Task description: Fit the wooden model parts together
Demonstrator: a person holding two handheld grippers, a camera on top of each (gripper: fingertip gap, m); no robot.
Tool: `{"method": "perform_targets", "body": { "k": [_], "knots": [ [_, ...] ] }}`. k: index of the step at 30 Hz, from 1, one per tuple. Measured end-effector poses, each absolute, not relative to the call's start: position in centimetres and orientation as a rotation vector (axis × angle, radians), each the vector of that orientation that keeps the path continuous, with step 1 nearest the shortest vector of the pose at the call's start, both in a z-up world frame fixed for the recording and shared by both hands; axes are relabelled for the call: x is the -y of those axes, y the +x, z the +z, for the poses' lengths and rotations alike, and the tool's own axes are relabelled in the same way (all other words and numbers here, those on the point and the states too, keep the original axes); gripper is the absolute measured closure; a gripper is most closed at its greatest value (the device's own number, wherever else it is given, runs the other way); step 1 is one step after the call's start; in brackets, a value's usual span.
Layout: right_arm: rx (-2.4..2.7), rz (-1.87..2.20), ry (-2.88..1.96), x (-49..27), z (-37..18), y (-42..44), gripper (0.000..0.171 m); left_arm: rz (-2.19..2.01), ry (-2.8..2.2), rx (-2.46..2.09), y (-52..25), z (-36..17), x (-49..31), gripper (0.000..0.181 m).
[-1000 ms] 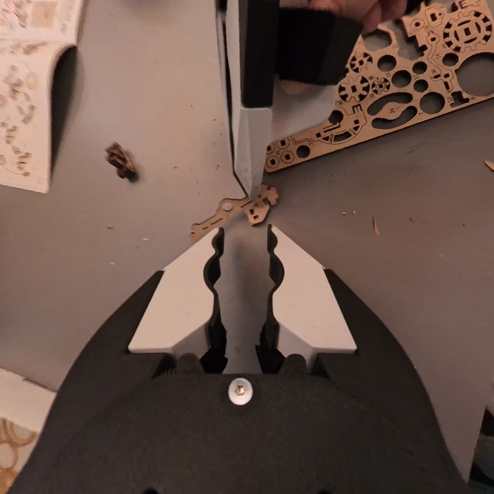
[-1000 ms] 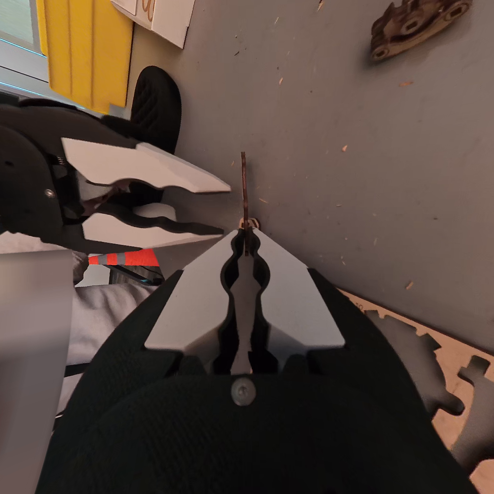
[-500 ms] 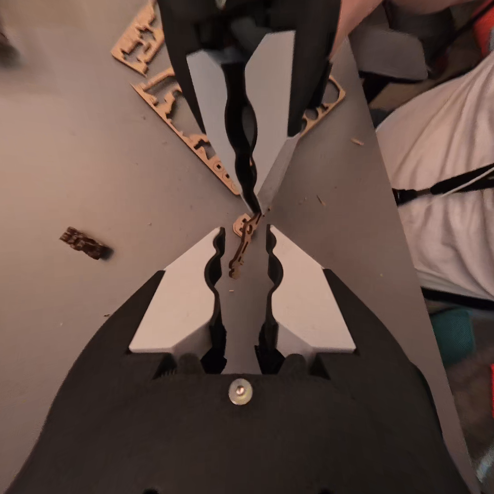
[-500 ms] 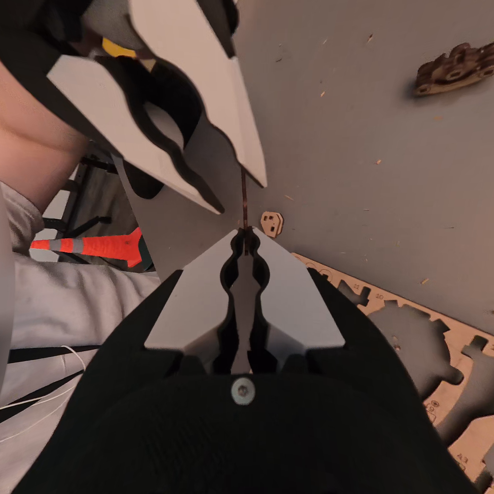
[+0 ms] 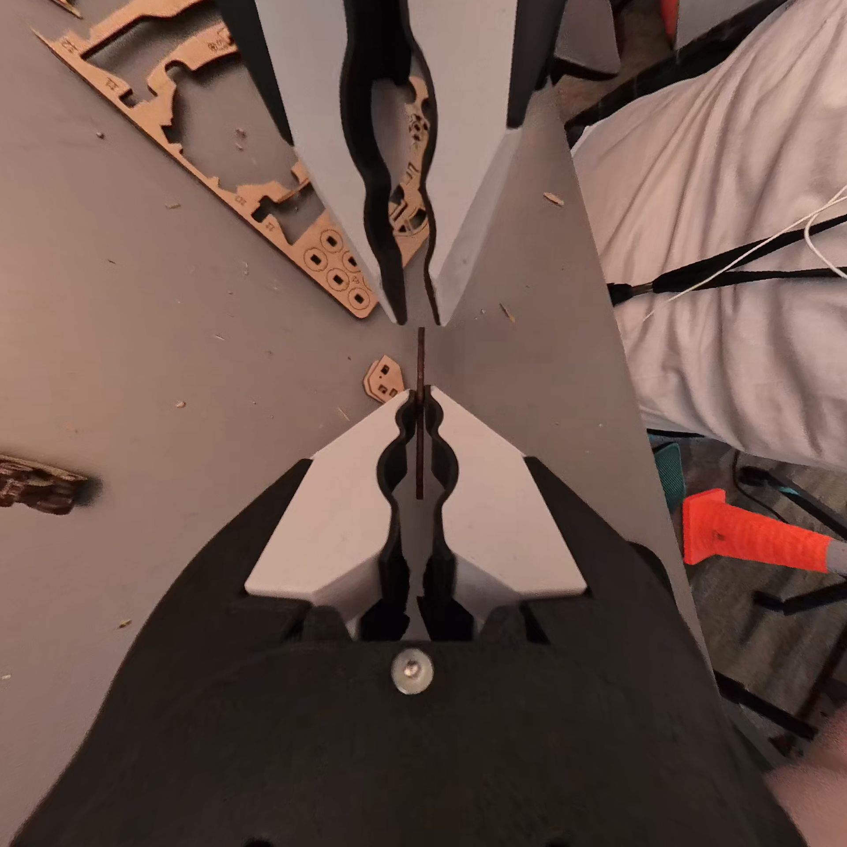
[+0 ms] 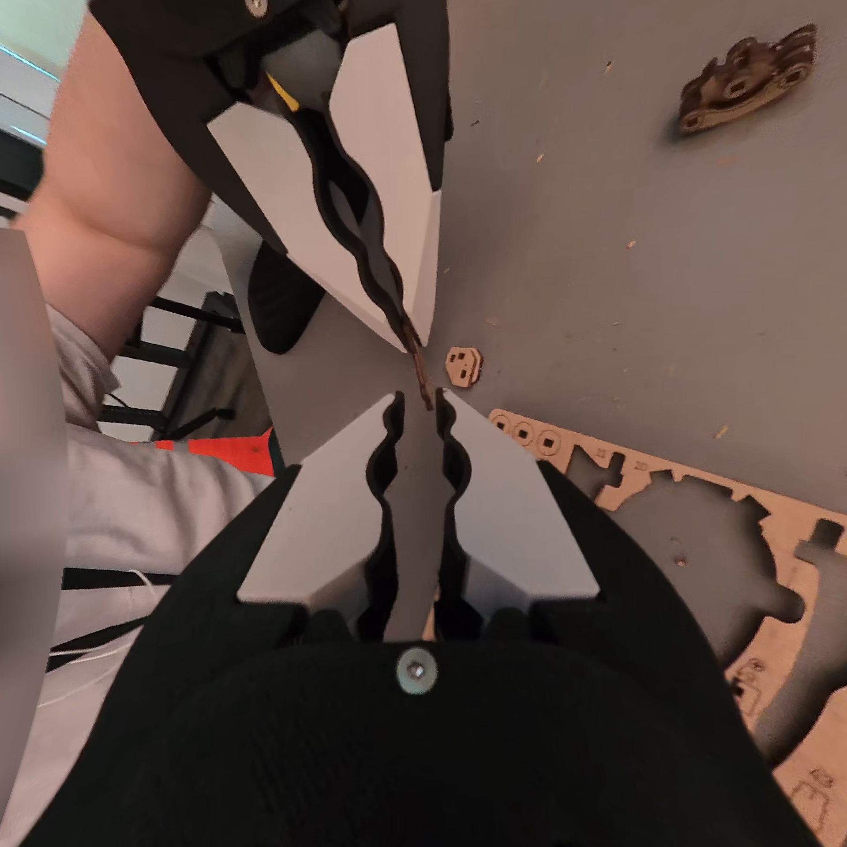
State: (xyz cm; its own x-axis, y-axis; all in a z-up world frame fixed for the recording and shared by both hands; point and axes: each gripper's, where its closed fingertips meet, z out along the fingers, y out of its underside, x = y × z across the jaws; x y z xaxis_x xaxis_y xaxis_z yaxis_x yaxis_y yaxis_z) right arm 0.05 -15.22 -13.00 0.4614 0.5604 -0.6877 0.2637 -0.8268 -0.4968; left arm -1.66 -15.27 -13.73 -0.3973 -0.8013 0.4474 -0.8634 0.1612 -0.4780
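Observation:
My left gripper (image 5: 420,392) is shut on a thin wooden part (image 5: 420,362), seen edge-on and sticking out past its fingertips, above the grey table (image 5: 137,366). My right gripper (image 5: 417,321) faces it tip to tip, open, just beyond the part's far end. In the right wrist view the right gripper (image 6: 419,398) is open with the part's end (image 6: 422,380) between its tips, and the left gripper (image 6: 415,343) clamps the other end. A small flat wooden piece (image 5: 384,380) lies on the table beside them; it also shows in the right wrist view (image 6: 464,366).
A laser-cut wooden sheet (image 5: 220,151) lies at the back left and shows in the right wrist view (image 6: 687,527). A dark assembled wooden piece (image 5: 36,486) (image 6: 747,87) lies apart. The table edge (image 5: 609,366) is close, with a person's white clothing (image 5: 733,229) beyond.
The thin part has passed from my right gripper to my left. The left gripper shut on it and the right gripper opened. Both grippers swung to face each other.

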Motion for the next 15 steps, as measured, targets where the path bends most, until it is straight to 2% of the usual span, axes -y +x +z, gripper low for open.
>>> {"method": "perform_targets", "body": {
  "k": [8, 11, 15],
  "knots": [
    [0.741, 1.238, -2.427, 14.9, -14.8, -0.1, 0.159, 1.003, 1.577, 2.275, -1.2, -13.9, 14.7, 0.181],
    [0.685, 1.329, -2.399, 14.7, -14.4, -0.4, 0.168, 0.991, 1.553, 2.268, -1.0, -14.1, 14.5, 0.181],
    [0.625, 1.384, -2.430, 14.8, -14.8, -0.5, 0.169, 0.970, 1.520, 2.254, -1.0, -14.5, 14.5, 0.181]
  ]
}}
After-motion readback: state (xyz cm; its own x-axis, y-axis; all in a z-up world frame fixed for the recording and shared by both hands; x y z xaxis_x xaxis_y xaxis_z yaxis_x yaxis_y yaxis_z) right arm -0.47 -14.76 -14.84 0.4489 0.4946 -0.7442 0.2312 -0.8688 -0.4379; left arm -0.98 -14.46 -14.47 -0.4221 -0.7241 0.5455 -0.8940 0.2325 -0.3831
